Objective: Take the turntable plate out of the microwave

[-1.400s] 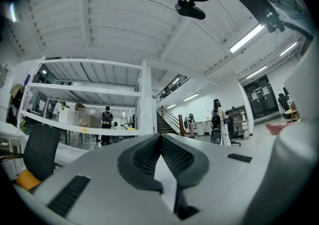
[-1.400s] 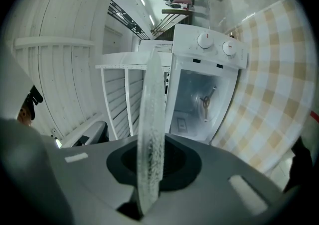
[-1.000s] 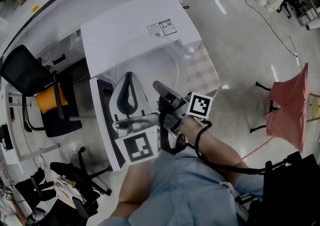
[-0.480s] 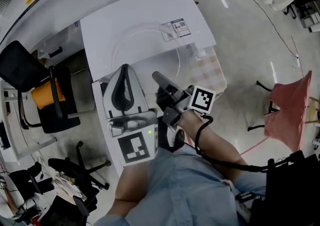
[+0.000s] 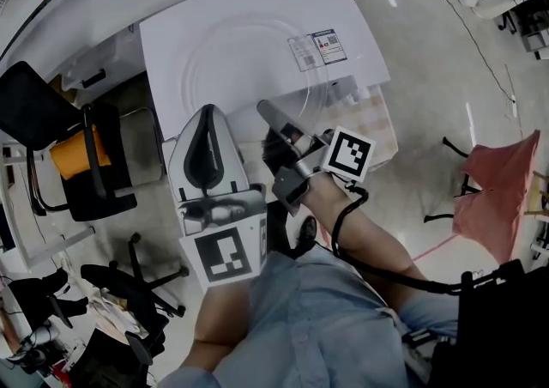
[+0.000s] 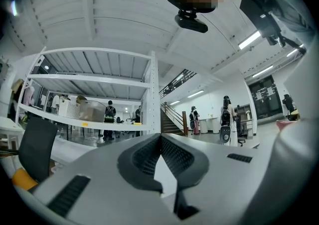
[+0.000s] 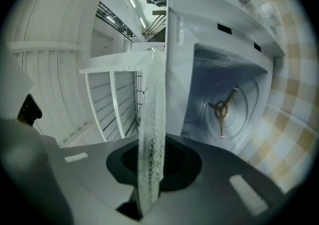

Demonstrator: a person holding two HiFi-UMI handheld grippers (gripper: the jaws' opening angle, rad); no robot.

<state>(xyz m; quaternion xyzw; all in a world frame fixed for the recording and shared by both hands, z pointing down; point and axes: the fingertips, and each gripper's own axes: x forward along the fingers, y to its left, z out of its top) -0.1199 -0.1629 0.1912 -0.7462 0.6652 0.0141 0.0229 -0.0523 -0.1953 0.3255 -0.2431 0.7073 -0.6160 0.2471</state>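
The glass turntable plate [image 7: 151, 119], its rim pinched edge-on in the right tongs [image 7: 149, 179], looks clear of the microwave [image 7: 199, 30], whose cavity at frame right shows only a bare three-armed hub [image 7: 221, 110]; the left tongs [image 6: 160, 142] are closed, empty; setting down seems left.

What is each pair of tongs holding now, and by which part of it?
The right tongs grip the glass turntable plate by its rim, in front of the open microwave. The left tongs are shut and hold nothing.
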